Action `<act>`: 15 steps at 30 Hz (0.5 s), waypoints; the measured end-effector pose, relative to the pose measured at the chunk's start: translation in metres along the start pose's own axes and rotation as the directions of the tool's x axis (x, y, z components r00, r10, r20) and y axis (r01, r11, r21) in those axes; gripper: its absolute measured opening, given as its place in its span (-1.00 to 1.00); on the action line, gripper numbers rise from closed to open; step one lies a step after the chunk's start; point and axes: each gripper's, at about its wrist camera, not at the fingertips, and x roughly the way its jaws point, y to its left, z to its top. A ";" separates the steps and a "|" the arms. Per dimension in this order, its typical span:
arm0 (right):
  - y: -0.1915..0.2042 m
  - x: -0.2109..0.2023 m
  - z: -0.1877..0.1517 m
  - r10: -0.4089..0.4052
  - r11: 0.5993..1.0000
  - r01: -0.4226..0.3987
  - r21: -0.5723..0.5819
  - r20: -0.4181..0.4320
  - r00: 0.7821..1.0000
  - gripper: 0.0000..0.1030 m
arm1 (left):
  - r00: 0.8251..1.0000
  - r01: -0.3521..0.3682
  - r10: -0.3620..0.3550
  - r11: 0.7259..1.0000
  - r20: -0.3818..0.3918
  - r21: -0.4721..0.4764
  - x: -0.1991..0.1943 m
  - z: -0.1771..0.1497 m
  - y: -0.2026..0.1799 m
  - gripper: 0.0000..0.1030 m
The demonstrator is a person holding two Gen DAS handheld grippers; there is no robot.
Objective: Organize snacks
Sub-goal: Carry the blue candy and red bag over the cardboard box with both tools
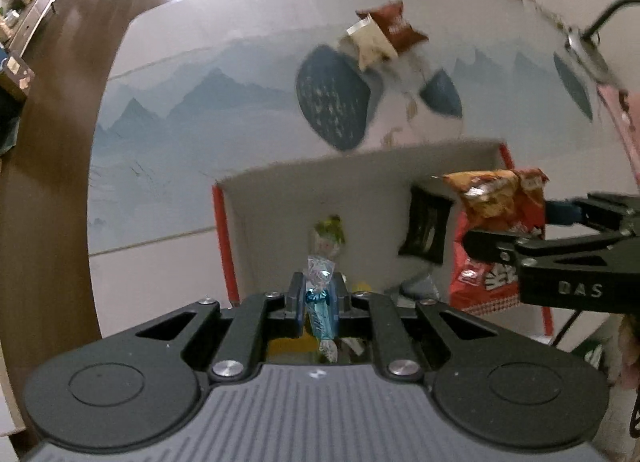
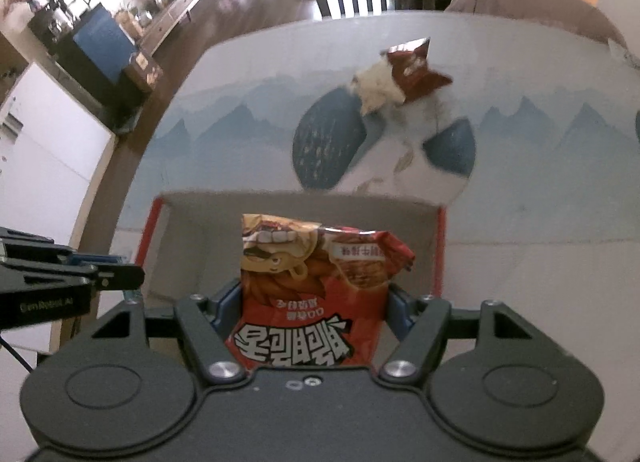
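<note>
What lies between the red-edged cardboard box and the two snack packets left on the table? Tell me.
Only bare tablecloth with its blue mountain and oval print separates the red-edged cardboard box from the dark red and cream snack packets; both wrist views show it.

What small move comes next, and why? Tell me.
Probably lower the right gripper a little and open it. It is shut on the red snack bag, which hangs above the open cardboard box, so the bag should drop inside. The left gripper, shut on a blue wrapped candy, is over the same box and could release after.
</note>
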 end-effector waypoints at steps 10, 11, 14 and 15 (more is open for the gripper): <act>0.010 0.040 -0.029 -0.043 0.999 0.041 -0.036 -0.077 0.996 0.36 | 0.998 -0.015 0.018 0.999 -0.068 0.049 0.042 -0.022 -0.016 -0.77; 0.010 0.044 -0.032 -0.048 0.998 0.045 -0.038 -0.085 0.995 0.36 | 0.997 -0.015 0.018 0.999 -0.071 0.051 0.046 -0.023 -0.017 -0.77; 0.011 0.052 -0.037 -0.049 0.998 0.045 -0.041 -0.101 0.994 0.36 | 0.996 -0.014 0.018 0.999 -0.092 0.051 0.058 -0.027 -0.019 -0.77; 0.010 0.055 -0.037 -0.048 0.998 0.044 -0.040 -0.108 0.993 0.36 | 0.995 -0.014 0.019 0.998 -0.098 0.054 0.062 -0.028 -0.019 -0.77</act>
